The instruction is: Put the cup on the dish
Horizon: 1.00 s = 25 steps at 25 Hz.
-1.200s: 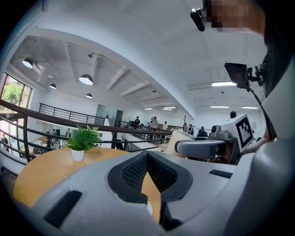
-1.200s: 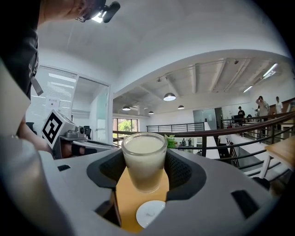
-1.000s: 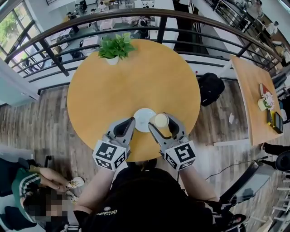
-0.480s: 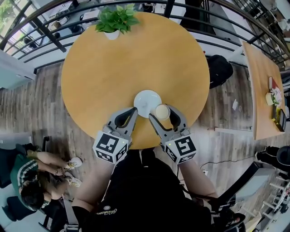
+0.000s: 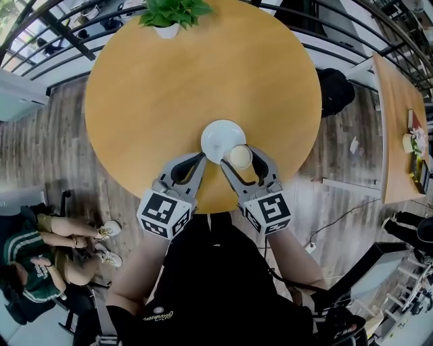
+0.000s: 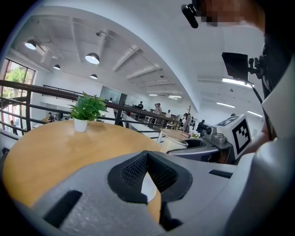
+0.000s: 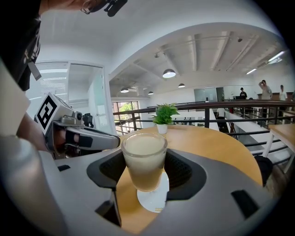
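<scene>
A glass cup (image 5: 239, 157) of pale creamy drink is clamped between the jaws of my right gripper (image 5: 241, 159). In the right gripper view the cup (image 7: 144, 159) hangs a little above the white dish (image 7: 154, 197). The dish (image 5: 218, 137) lies on the round wooden table (image 5: 169, 94) near its front edge, and the cup overlaps the dish's near right rim. My left gripper (image 5: 200, 159) is shut and empty just left of the dish, its pads meeting (image 6: 147, 159) over the table with the cup (image 6: 174, 144) to its right.
A potted green plant (image 5: 170, 15) stands at the table's far edge. A dark railing (image 5: 40, 30) curves behind the table. A black bag (image 5: 336, 91) sits on the floor to the right, by a second table (image 5: 399, 101). A person (image 5: 37, 250) sits at lower left.
Both grippers have sunk toward the table. The cup has moved from beside the dish's right rim to over that rim. The left gripper stays shut.
</scene>
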{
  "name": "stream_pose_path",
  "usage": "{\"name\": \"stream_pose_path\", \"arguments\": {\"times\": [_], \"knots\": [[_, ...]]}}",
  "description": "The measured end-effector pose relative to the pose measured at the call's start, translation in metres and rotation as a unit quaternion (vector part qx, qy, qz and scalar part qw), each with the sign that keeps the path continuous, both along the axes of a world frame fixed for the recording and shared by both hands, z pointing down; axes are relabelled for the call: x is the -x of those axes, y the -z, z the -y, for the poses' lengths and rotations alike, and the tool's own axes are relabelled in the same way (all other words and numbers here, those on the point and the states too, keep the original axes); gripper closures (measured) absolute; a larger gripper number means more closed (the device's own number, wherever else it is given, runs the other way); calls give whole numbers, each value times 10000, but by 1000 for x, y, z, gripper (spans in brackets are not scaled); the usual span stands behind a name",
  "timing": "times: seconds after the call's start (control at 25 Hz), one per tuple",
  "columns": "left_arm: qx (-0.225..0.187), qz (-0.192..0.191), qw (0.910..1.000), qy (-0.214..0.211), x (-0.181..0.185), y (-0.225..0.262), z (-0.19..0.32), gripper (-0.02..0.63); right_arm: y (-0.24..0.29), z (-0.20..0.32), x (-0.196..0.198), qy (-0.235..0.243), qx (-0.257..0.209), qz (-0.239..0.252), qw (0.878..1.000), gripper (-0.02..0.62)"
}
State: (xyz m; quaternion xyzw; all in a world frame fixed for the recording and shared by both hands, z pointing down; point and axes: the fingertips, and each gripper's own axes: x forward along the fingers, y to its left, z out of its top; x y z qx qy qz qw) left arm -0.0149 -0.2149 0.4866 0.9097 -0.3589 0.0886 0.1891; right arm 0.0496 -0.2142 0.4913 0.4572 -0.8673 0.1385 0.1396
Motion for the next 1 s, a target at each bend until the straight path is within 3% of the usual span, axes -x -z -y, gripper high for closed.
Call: {"name": "stream_pose_path", "arguments": {"times": [1.0], "knots": [[51,50,10000,2,2,-9,2,614,-92,55,7,74,242,-745,9969,337]]}}
